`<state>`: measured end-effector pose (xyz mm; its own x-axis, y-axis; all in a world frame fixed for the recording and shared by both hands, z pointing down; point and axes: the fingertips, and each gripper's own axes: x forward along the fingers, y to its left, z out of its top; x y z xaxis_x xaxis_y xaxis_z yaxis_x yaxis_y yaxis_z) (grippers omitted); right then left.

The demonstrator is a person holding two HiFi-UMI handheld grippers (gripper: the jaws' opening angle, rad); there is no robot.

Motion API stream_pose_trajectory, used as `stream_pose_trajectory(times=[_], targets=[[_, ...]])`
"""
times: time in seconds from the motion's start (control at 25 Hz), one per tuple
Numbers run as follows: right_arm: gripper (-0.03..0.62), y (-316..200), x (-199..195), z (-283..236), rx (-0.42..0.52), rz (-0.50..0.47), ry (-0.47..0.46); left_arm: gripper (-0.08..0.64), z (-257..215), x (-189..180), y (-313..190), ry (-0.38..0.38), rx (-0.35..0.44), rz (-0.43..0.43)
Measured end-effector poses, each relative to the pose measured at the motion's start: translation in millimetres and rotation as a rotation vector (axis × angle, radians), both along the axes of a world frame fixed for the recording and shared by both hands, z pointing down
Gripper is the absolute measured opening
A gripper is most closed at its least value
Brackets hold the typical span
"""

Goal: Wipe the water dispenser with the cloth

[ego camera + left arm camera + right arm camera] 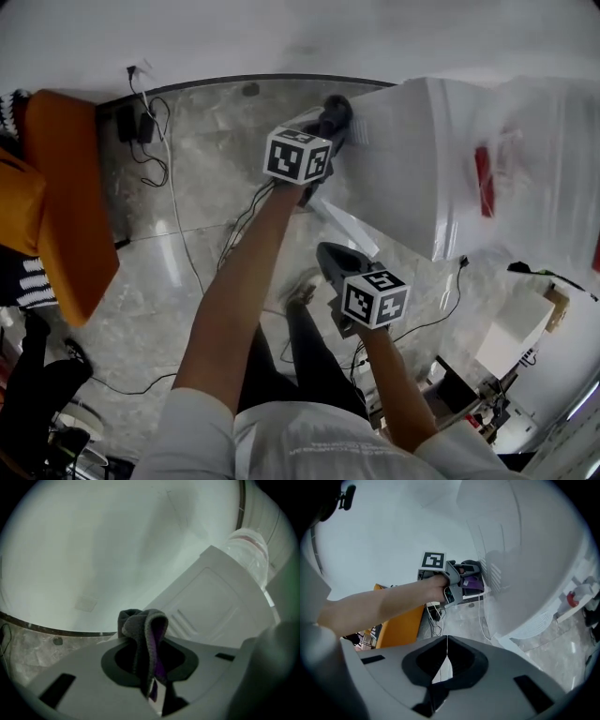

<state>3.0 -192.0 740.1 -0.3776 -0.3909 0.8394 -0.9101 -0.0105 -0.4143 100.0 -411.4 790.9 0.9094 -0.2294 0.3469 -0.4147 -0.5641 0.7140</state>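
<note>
Status at this frame: left gripper (143, 641) was clamped on the cloth (140, 623), a dark grey wad with a purple inner face bunched up past the jaw tips. In the head view that gripper sat at about 12 o'clock, arm stretched out, with the cloth at 1 o'clock of its marker cube, right at the left edge of the water dispenser (431, 159). Dispenser was the white cabinet filling 1 to 3 o'clock, and its bottle (248, 550) showed at 2 o'clock in the left gripper view.

Right gripper (447, 639) had its jaws closed together with nothing between them. It was held back at about 4 o'clock in the head view, well apart from the dispenser, doing no work.

From the right gripper view the cloth was just beside the vented panel (490, 576) on the dispenser's side (looked like contact, but I couldn't confirm touching from any view).

Progress, my read:
- cloth was picked up and at the cabinet, so the wiping phase looked under way or about to start
- no streaks, wet marks or dust lines showed on the white surface, so I couldn't tell which faces were done
- I'd count the rest of that panel, the top and the other sides as open

Clutter: orange chair (66, 206) at 9 o'clock, loose cables (173, 202) on the marble floor at 10 o'clock, both clear of the arm
</note>
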Motion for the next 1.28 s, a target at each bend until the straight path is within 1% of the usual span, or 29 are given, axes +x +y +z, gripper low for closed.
stream_pose_trajectory(times=[0.16,0.32,0.36,0.52,0.6,0.68,0.8,0.88,0.96,1.08,1.28], targets=[[0.015,4,3,8,-0.011,0.042,0.003,0.083,27,5,0,0.029,-0.061,0.037],[0.015,12,10,22,-0.034,0.057,0.014,0.083,59,10,15,0.06,-0.167,0.029],[0.015,15,11,23,-0.035,0.052,0.019,0.083,67,10,24,0.055,-0.188,0.03],[0.015,36,21,21,-0.036,0.034,0.038,0.083,97,8,77,-0.02,-0.239,0.054],[0.015,50,27,16,-0.033,0.04,0.041,0.083,105,10,111,-0.025,-0.276,0.052],[0.015,64,32,8,-0.022,0.045,0.045,0.083,103,11,144,-0.017,-0.289,0.05],[0.015,84,43,-6,0.009,0.041,0.058,0.083,88,11,174,0.013,-0.284,0.024],[0.015,97,55,-18,0.03,0.039,0.065,0.083,70,11,183,0.034,-0.278,-0.009],[0.015,110,66,-31,0.055,0.039,0.068,0.083,49,12,189,0.041,-0.251,-0.029],[0.015,128,83,-51,0.089,0.039,0.082,0.083,6,12,195,0.059,-0.19,-0.069],[0.015,137,124,-99,0.153,0.078,0.106,0.084,-78,10,195,0.061,-0.051,-0.127]])
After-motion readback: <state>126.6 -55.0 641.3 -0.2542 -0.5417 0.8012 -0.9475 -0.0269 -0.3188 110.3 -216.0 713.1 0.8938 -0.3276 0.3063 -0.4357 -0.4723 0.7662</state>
